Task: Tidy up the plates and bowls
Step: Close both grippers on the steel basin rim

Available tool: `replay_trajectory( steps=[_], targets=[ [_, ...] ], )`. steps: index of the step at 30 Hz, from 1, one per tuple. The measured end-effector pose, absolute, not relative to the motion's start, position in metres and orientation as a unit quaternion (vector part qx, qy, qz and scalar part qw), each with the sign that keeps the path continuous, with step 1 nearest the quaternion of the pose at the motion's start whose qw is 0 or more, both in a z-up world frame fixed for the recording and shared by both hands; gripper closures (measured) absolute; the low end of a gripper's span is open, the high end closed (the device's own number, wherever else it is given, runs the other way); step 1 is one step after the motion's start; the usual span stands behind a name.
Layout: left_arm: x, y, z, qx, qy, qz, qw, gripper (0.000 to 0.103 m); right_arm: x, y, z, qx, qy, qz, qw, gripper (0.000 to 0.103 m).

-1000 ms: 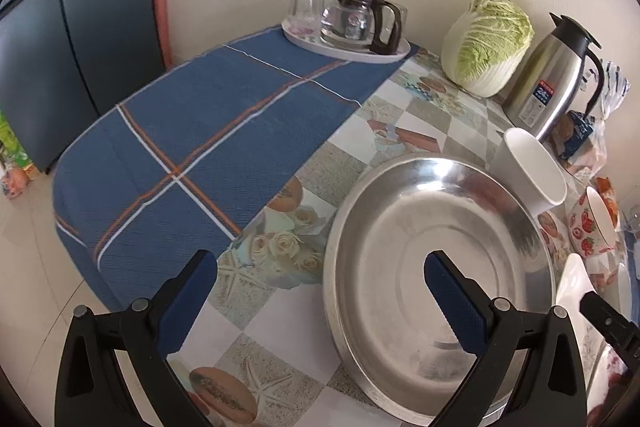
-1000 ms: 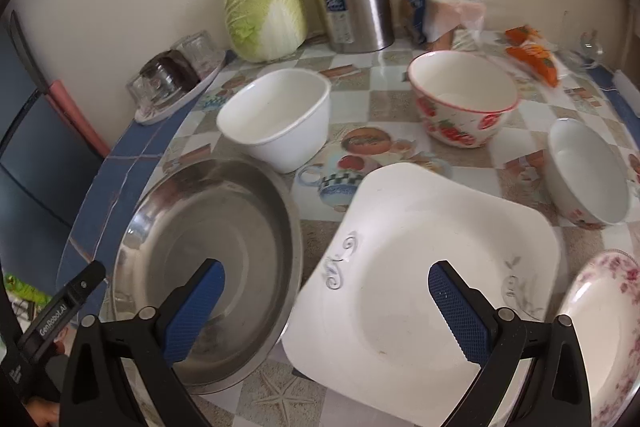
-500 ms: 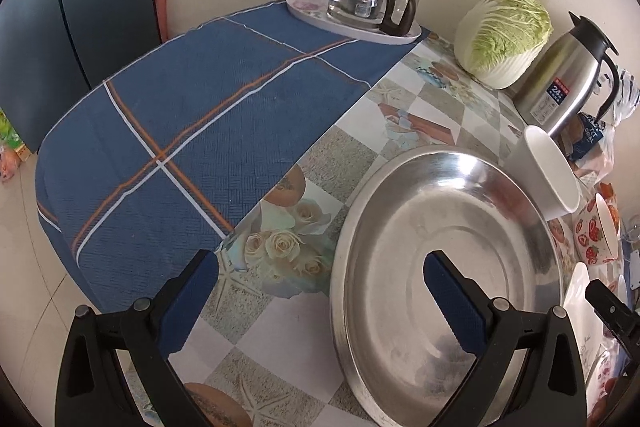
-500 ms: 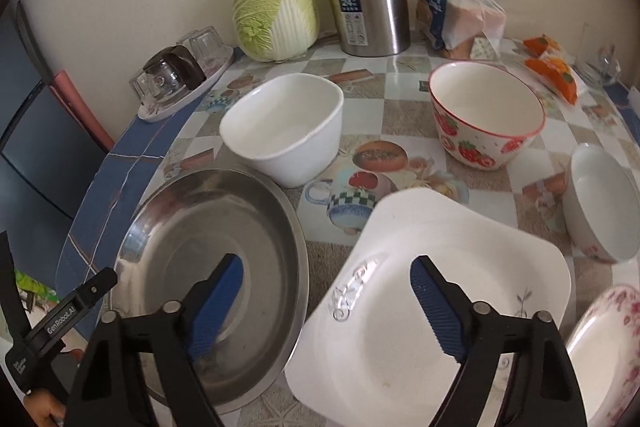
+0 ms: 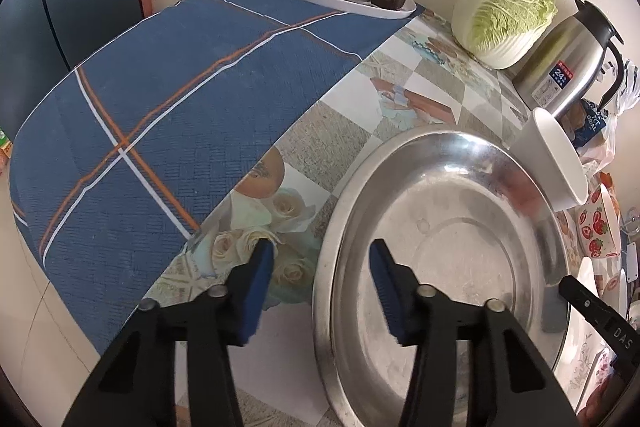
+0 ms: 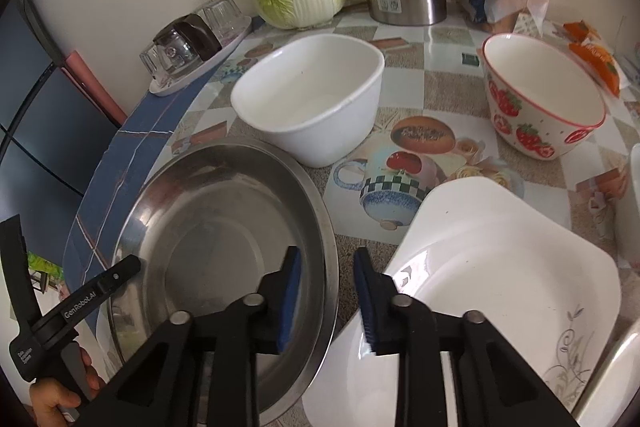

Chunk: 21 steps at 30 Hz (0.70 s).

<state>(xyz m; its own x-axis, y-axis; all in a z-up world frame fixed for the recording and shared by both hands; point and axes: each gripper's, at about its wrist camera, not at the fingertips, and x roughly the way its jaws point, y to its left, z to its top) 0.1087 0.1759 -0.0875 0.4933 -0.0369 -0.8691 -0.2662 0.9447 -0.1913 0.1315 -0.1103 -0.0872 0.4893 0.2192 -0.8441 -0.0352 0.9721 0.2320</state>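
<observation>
The left claw (image 5: pixel 320 267) and the right claw (image 6: pixel 326 275) each straddle opposite edges of the steel basin (image 5: pixel 440 247) on the tabletop (image 5: pixel 360 115), jaws part-open and gripping nothing. The thin, slick rim may slip from the pads when they clamp. The basin's right edge seems to overlap the square white plate (image 6: pixel 500 287), so a careless lift could drag it toward the white bowl (image 6: pixel 312 103).
</observation>
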Motion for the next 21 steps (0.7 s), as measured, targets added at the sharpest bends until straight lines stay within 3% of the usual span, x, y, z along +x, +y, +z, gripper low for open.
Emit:
replay_trajectory(
  steps=[4,8,21],
  targets=[
    [0.113,0.174,-0.088,-0.149,0.5,0.062,0.851,0.063,0.136,-0.11,-0.097,0.098,0.512,0.078,0.85,0.09],
    [0.114,0.172,-0.088,-0.152,0.501,0.056,0.85,0.08,0.138,-0.111,-0.101,0.11,0.513,0.084,0.847,0.092],
    [0.098,0.176,-0.067,-0.15,0.493,0.071,0.854,0.084,0.128,-0.108,-0.088,0.11,0.512,0.098,0.846,0.093]
  ],
)
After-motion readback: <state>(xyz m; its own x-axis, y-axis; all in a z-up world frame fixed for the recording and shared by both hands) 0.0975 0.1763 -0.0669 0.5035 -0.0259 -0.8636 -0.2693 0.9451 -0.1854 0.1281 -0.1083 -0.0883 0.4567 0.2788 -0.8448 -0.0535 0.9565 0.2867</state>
